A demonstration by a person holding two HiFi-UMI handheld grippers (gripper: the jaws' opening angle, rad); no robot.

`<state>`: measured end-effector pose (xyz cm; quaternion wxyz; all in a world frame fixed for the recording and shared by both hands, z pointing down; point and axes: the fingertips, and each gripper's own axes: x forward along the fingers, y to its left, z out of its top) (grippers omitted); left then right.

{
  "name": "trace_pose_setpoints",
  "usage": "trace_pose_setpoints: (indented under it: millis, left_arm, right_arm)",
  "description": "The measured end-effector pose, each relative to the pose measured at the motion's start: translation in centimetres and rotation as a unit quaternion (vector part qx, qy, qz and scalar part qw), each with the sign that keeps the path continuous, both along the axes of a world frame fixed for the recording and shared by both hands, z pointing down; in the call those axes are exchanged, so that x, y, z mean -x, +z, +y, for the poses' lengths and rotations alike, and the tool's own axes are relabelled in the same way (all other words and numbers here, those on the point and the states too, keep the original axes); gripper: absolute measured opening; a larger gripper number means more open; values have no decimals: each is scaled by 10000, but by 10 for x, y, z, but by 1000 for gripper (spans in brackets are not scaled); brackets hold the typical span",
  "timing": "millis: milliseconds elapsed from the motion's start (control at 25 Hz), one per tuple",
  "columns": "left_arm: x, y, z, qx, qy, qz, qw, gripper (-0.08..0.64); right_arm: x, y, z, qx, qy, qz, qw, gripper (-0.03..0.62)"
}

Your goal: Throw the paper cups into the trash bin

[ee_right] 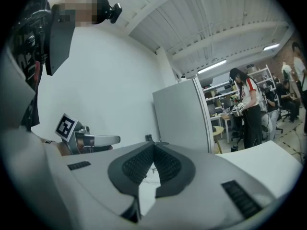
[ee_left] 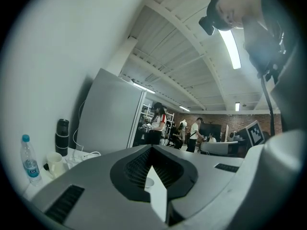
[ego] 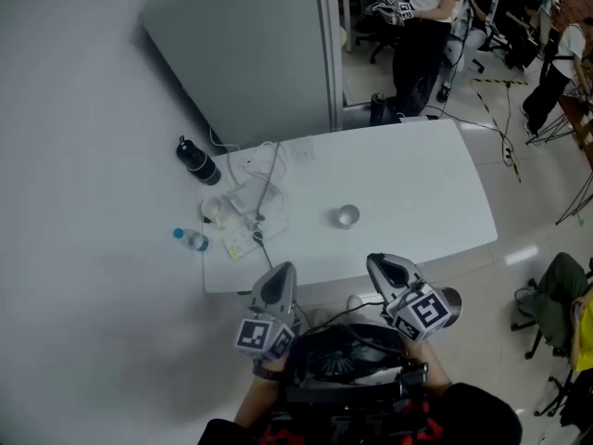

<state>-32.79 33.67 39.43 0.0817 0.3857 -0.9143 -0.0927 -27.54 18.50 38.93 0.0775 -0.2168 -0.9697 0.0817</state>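
A paper cup point(ego: 346, 216) stands upright near the middle of the white table point(ego: 435, 193). A second pale cup point(ego: 215, 209) sits at the table's left among cables; it also appears as the cup point(ee_left: 54, 164) low on the left in the left gripper view. My left gripper point(ego: 281, 270) and right gripper point(ego: 378, 263) hover side by side over the table's near edge, short of the middle cup. Both are shut with nothing between the jaws. The left gripper point(ee_left: 152, 149) points over the table, and the right gripper point(ee_right: 153, 145) does the same. No trash bin shows.
A black flask point(ego: 197, 160) and a small water bottle point(ego: 192, 239) stand at the table's left, with a power strip and cables point(ego: 255, 213) between them. A grey cabinet point(ego: 250, 44) rises behind the table. People stand in the room beyond point(ego: 422, 26).
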Motion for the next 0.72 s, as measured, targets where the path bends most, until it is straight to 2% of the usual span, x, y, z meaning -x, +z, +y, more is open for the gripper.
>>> trace_pose_setpoints:
  millis: [80, 160, 200, 280, 360, 440, 520, 560, 640, 720]
  left_arm:
    - [6, -2, -11, 271, -16, -215, 9994, 0]
    - [6, -1, -26, 421, 161, -300, 9985, 1]
    - [5, 1, -35, 401, 346, -220, 9984, 50]
    - [5, 5, -47, 211, 650, 31, 9977, 94]
    - [7, 6, -50, 19, 707, 133, 9974, 94]
    - [9, 9, -49, -19, 688, 177, 9975, 78]
    - [11, 8, -49, -100, 722, 173, 9972, 5]
    - [12, 8, -48, -167, 759, 149, 9969, 5]
    - [16, 6, -46, -266, 740, 71, 9969, 5]
    - [20, 4, -43, -290, 634, -19, 9976, 5]
  right_arm:
    - [9, -1, -5, -44, -71, -71, 9999, 6]
    - [17, 0, -10, -131, -142, -102, 9998, 8]
    - [21, 0, -12, -161, -161, -127, 9997, 8]
    - [28, 3, -15, -175, -145, -208, 9995, 9]
    - [33, 9, -20, -208, -48, -236, 9995, 12]
    - [37, 20, -25, -256, 68, -165, 9995, 54]
    - [45, 34, -30, -259, 167, -78, 9995, 69]
    - [50, 43, -32, -274, 210, -26, 9994, 129]
    - [59, 67, -34, -374, 292, 123, 9988, 153]
    - [67, 100, -36, -525, 351, 382, 9973, 231]
